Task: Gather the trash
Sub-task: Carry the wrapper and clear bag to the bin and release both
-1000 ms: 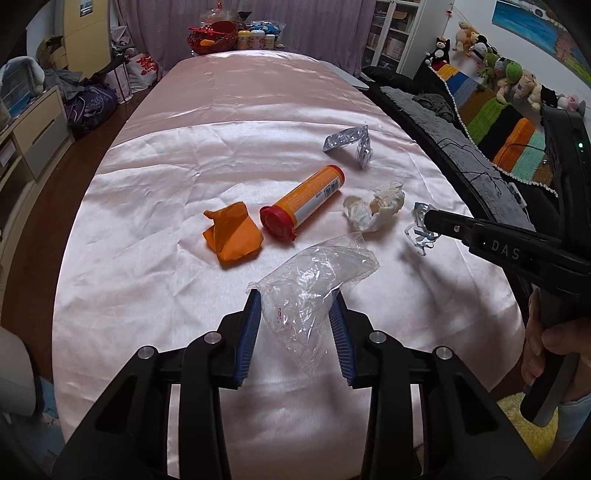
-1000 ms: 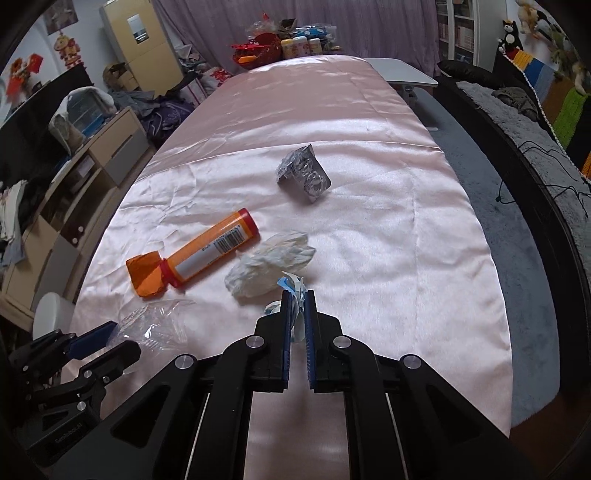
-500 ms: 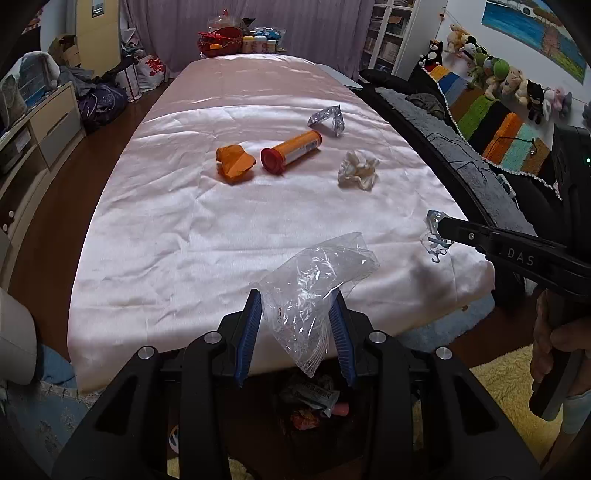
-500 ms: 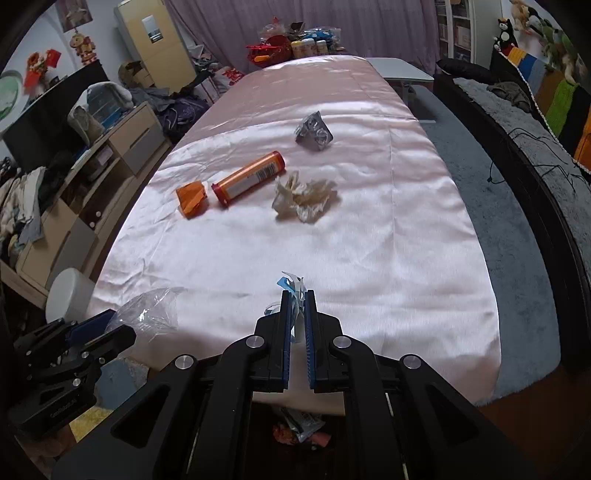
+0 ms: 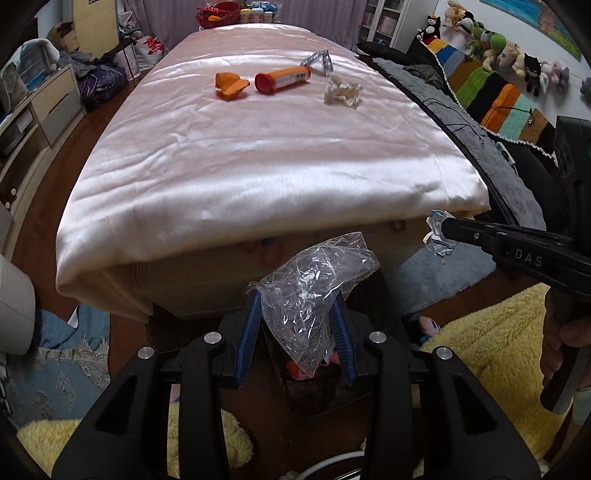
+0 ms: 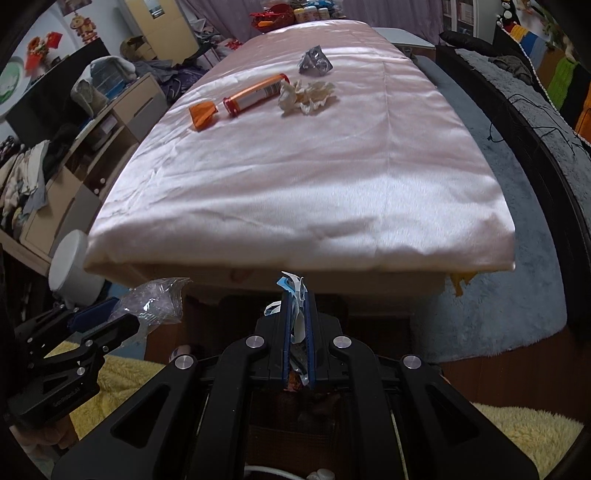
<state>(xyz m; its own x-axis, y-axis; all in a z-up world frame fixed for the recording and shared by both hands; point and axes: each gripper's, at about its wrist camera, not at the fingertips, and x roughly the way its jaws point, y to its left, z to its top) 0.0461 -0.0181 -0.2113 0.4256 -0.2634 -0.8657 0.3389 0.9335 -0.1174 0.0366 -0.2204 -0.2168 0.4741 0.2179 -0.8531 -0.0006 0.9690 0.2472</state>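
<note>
My left gripper (image 5: 295,317) is shut on a crumpled clear plastic bag (image 5: 314,288), held off the near end of the pink-covered table (image 5: 258,155) above a dark bin (image 5: 325,391) with trash in it. My right gripper (image 6: 297,314) is shut on a small white-and-blue wrapper (image 6: 293,291), also past the table's near edge; it shows in the left wrist view (image 5: 437,236) too. On the table lie an orange tube with a red cap (image 5: 282,79), an orange wrapper (image 5: 229,85), a crumpled tissue (image 5: 341,91) and a silver foil pack (image 5: 318,61).
A red basket and bottles (image 5: 229,8) stand at the table's far end. Drawers and clutter (image 5: 33,107) line the left side. A dark sofa with plush toys (image 5: 498,74) runs along the right. A yellow rug (image 5: 491,332) lies on the floor.
Both grippers have pulled back from over the table and dropped below its near edge, still holding the plastic bag and the wrapper. The trash on the table has not moved.
</note>
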